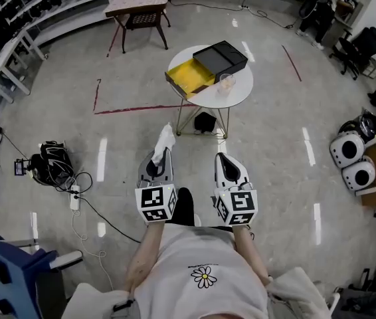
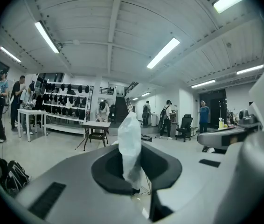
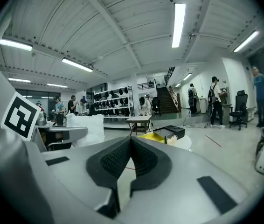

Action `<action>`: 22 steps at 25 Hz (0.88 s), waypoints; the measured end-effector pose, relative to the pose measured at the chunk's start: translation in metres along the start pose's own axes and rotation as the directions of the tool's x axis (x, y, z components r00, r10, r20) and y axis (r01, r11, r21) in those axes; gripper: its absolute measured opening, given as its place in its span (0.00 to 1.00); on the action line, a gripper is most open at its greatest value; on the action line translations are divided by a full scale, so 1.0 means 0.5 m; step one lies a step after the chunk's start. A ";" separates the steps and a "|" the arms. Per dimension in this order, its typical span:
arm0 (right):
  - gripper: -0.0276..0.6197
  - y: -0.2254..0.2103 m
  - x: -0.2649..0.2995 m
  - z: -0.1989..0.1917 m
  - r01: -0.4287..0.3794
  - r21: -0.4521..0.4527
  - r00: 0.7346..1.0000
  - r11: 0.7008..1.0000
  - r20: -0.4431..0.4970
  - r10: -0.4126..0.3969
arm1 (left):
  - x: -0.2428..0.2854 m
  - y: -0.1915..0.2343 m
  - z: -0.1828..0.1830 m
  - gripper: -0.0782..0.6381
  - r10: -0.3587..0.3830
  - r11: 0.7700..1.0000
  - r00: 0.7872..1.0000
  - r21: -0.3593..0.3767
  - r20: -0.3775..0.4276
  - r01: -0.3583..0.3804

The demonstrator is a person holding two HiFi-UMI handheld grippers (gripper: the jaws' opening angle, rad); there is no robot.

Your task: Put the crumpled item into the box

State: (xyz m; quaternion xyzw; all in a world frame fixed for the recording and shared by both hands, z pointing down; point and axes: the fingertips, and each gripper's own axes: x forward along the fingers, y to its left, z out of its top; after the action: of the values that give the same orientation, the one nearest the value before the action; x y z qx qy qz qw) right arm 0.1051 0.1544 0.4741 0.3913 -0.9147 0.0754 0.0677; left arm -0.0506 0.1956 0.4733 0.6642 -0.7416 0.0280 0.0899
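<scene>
The left tool [image 1: 157,165] grips the white crumpled item [image 1: 165,140], which pokes past its tips, ready for the open box [image 1: 189,80] on the desk [image 1: 241,93] well ahead. The right tool [image 1: 228,165] alongside is clenched on nothing.

A big open lab or workshop hall: concrete floor [image 1: 274,151], strip lights [image 2: 163,53], gear-laden wall shelves [image 2: 64,94], office chairs [image 1: 364,42].

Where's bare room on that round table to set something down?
There is bare tabletop along the near rim, between the yellow box and the cup, plus a strip right of the cup. The black box and yellow box crowd the far-left side.
</scene>
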 end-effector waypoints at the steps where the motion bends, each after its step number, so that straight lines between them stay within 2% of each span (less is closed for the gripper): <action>1: 0.05 -0.007 0.009 0.002 0.002 0.001 1.000 1.000 0.003 -0.002 | 0.013 -0.001 0.003 0.16 -0.004 1.000 1.000 0.002 0.004 0.004; 5: 0.05 -0.024 0.077 0.004 0.003 -0.005 1.000 1.000 0.017 -0.003 | 0.086 0.017 0.013 0.16 -0.031 0.999 0.999 0.027 0.020 0.031; 10: 0.05 -0.054 0.181 0.015 0.038 -0.023 0.999 0.999 0.019 -0.038 | 0.200 0.062 0.031 0.16 -0.057 0.998 0.998 0.011 0.037 0.056; 15: 0.05 -0.139 0.274 0.070 0.065 -0.033 0.998 0.997 0.009 -0.065 | 0.340 0.045 0.092 0.16 -0.083 0.997 0.996 0.007 0.043 0.083; 22: 0.05 -0.196 0.489 0.140 0.116 -0.045 0.993 0.992 0.010 -0.115 | 0.567 0.129 0.159 0.16 -0.127 0.992 0.991 0.025 0.043 0.126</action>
State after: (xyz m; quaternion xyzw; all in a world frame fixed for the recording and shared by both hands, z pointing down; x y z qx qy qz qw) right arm 0.0044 -0.0981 0.4586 0.4422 -0.8922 0.0490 0.0774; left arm -0.1510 -0.0876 0.4484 0.7113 -0.6995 0.0157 0.0673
